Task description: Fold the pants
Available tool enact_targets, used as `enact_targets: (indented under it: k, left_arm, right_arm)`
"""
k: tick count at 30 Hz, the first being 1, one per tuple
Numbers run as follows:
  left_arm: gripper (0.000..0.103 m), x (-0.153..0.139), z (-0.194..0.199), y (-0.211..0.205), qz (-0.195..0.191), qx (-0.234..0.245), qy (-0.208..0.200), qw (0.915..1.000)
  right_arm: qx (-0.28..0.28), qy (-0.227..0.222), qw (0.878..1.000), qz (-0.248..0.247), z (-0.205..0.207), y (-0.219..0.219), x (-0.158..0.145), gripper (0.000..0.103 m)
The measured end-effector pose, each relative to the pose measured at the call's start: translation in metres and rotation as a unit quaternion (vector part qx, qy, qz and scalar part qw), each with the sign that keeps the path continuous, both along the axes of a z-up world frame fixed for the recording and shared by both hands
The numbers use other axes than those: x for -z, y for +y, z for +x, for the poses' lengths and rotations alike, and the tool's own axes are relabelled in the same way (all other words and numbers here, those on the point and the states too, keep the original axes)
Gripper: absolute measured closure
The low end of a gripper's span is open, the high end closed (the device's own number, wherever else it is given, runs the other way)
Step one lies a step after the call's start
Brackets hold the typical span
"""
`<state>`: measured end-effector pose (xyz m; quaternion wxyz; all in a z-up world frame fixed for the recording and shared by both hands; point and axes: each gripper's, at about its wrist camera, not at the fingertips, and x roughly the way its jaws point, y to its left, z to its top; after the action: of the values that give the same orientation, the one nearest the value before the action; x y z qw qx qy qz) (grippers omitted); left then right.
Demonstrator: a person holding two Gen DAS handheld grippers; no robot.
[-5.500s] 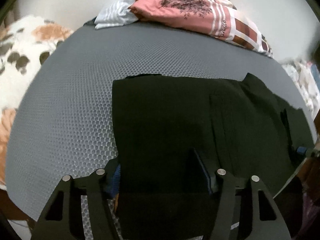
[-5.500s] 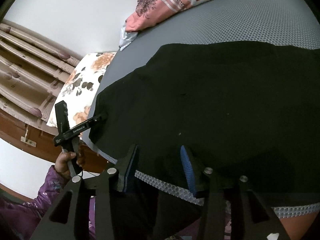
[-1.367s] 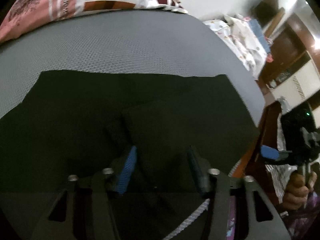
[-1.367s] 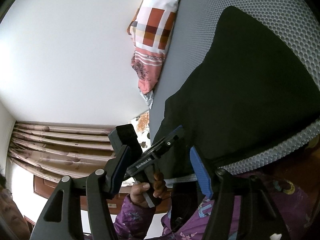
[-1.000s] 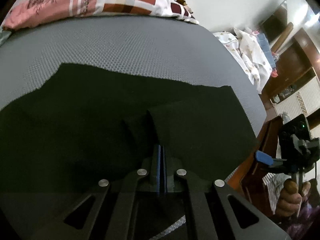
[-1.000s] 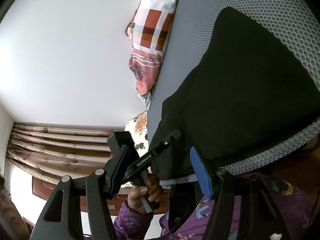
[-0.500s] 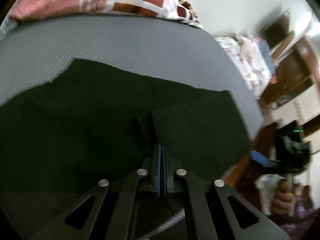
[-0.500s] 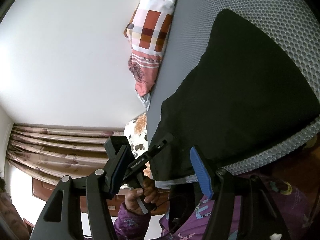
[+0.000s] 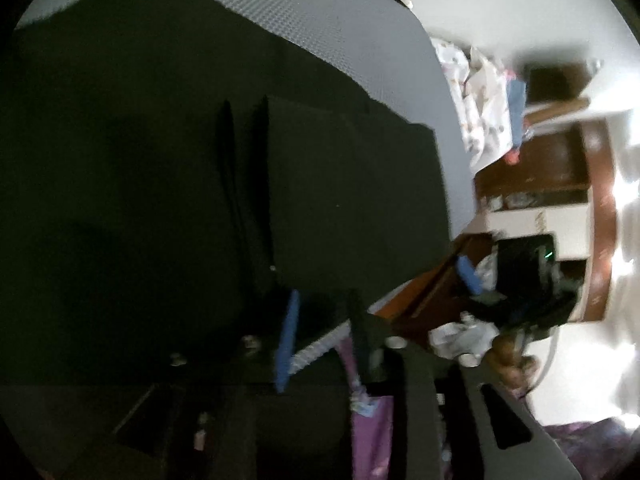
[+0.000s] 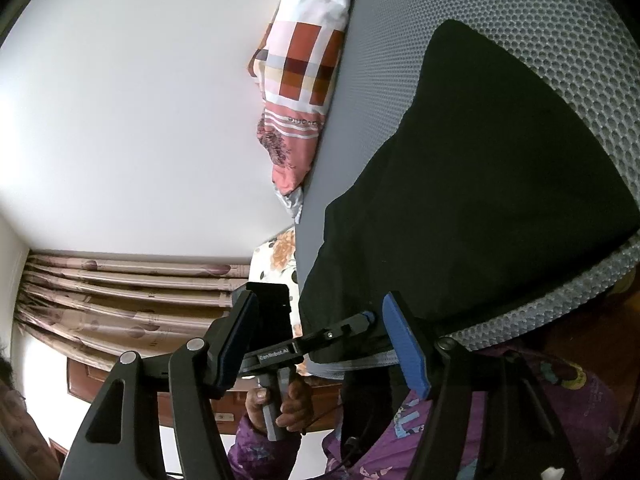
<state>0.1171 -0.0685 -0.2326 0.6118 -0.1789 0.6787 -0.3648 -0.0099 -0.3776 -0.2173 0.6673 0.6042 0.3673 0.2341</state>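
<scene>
The left gripper (image 9: pixel 324 340) is opening its jaws at the near edge of the black pants (image 9: pixel 160 168), which lie partly folded on the grey bed (image 9: pixel 360 32) ahead of it; blur hides whether cloth sits between the pads. Best let the fold settle flat before drawing clear. It tilts down, rolled sideways. The right gripper (image 10: pixel 324 344) hangs half open, empty, nearly level, off the bed's edge.
</scene>
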Motion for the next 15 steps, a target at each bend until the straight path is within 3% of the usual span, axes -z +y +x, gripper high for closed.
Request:
enact_targets:
  k: [1, 3, 9, 11, 15]
  left_arm:
    - [0.059, -0.001, -0.001, 0.000, -0.008, -0.004, 0.004, 1.0000]
    - [0.055, -0.001, -0.002, -0.003, -0.012, -0.005, 0.006, 0.9999]
    - [0.055, -0.001, -0.002, 0.001, -0.019, -0.033, 0.018, 0.9991]
    - [0.055, -0.010, -0.004, 0.006, -0.012, -0.044, 0.000, 0.9990]
    - [0.055, -0.015, -0.010, 0.007, 0.006, -0.028, -0.005, 0.9996]
  right_arm:
    - [0.000, 0.000, 1.000, -0.001, 0.000, 0.000, 0.000, 0.039]
    - [0.001, 0.001, 1.000, -0.001, 0.000, 0.000, 0.000, 0.039]
    - [0.000, 0.004, 1.000, 0.000, 0.000, 0.002, 0.001, 0.038]
    - [0.001, 0.004, 1.000, 0.002, 0.000, 0.000, 0.001, 0.038]
    - [0.007, 0.003, 1.000, 0.003, 0.000, -0.002, 0.002, 0.036]
